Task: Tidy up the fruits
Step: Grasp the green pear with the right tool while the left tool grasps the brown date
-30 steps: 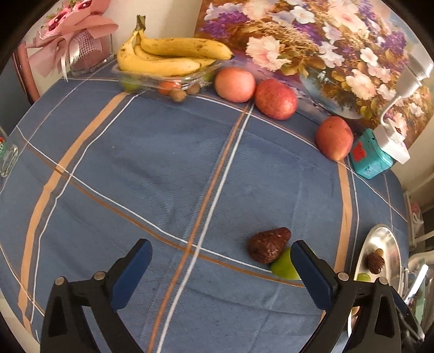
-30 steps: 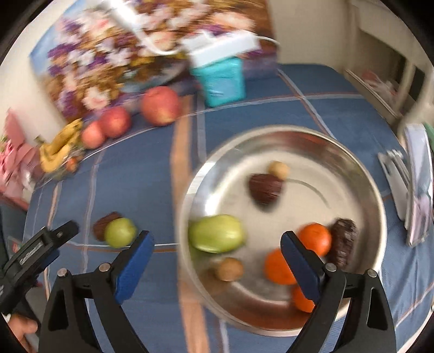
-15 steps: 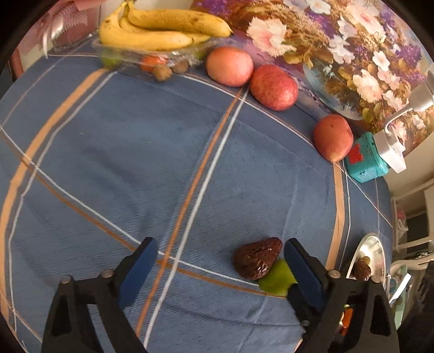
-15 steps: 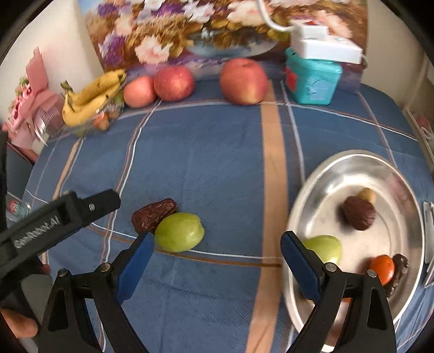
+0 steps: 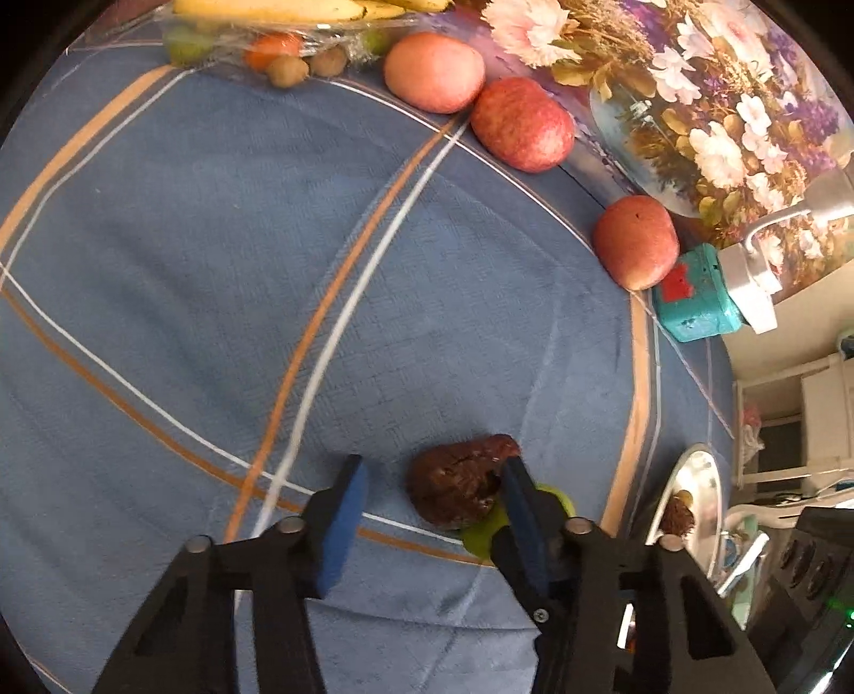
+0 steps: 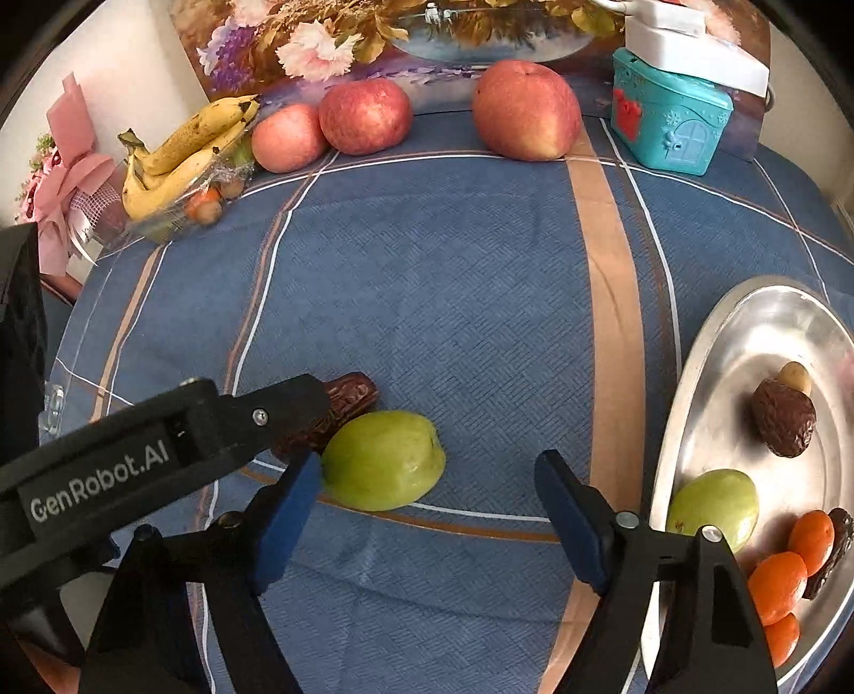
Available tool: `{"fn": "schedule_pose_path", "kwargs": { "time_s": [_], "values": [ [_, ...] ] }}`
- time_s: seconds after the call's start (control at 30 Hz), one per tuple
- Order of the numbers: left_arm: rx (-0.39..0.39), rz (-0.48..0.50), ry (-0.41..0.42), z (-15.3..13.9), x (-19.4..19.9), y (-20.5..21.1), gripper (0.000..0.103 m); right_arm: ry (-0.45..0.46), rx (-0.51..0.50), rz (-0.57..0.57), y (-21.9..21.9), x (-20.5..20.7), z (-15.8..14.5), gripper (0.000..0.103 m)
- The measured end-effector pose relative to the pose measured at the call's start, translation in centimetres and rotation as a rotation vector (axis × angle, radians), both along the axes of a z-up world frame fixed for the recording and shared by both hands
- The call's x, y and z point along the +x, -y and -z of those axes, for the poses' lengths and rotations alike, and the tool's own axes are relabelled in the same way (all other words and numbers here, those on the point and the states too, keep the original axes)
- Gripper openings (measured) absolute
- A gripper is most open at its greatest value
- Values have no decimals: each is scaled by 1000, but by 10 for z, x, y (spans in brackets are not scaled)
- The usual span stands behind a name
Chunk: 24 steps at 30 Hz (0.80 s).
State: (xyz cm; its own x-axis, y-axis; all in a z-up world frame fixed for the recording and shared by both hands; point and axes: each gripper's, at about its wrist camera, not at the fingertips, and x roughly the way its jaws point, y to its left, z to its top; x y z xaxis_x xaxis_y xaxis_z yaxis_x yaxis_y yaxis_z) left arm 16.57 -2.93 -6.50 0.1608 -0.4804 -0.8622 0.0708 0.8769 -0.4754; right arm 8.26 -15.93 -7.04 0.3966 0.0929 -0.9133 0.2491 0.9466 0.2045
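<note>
The left hand-held gripper (image 5: 432, 496) is low over the table with the blue checked cloth (image 5: 213, 240). Its two blue pads sit on each side of the wrinkly dark brown date (image 5: 459, 488). One pad touches the date's right side. The other pad has a gap before it, so the jaws are part open and nothing is squeezed yet. I think it is placed this way so it can close on the date and lift it.

The smooth green fruit (image 6: 381, 459) lies touching the date, just to its right. The right hand-held gripper (image 6: 427, 502) sits wide open in front of the green fruit and holds nothing. Its left pad is close to the fruit's side and its right pad is well away. It looks ready to take the green fruit.

The shiny round metal plate (image 6: 694, 373) sits to the right. It already holds a green fruit, a brown date, a small tan nut and little orange fruits. So the loose small fruits probably go there too.

Three red apples (image 6: 526, 109) and a bunch of yellow bananas (image 6: 181, 155) rest far back by the flower picture (image 6: 373, 32).

The two grippers are very close and could bump.
</note>
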Motion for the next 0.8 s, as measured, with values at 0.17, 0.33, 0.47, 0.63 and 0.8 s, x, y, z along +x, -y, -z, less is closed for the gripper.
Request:
{"fn": "schedule_pose_path", "kwargs": {
  "time_s": [0.17,0.33,0.47,0.63,0.8],
  "values": [
    [-8,17,0,-1,-1,6,42,16,51,-11,-2,-2,-1,61],
    [3,15,13,-3,-3,5,40,21,64,-25,-6,-3,-2,49],
    [13,-2,25,-5,-1,3,40,22,67,-26,-7,-3,-1,48],
    [19,-32,44,-10,-1,-10,40,21,80,-18,-2,-7,1,48],
    [22,-54,67,-18,-3,-16,40,21,67,9,5,-14,-2,47]
  ]
}}
